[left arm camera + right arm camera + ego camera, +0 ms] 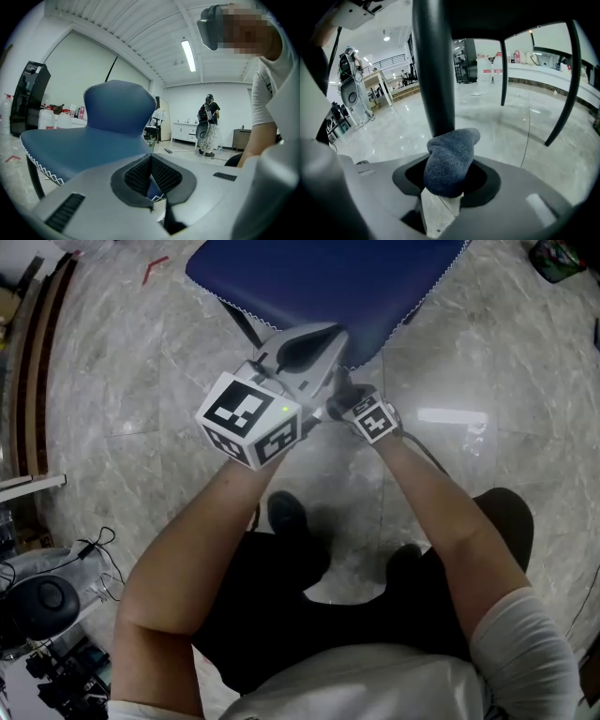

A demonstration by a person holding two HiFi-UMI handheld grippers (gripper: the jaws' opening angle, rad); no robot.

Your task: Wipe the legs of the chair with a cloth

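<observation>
The chair has a blue seat and black legs. In the head view my left gripper points at the seat's front edge, and the seat rises just beyond it in the left gripper view. There the left gripper has its pads together at the tips with nothing between them. My right gripper reaches under the seat. In the right gripper view it is shut on a grey-blue cloth, whose rounded end presses against the near black chair leg.
Two more black legs stand farther back on the glossy marble floor. Cables and equipment lie at the lower left of the head view. My shoes are just below the grippers. Another person stands far off.
</observation>
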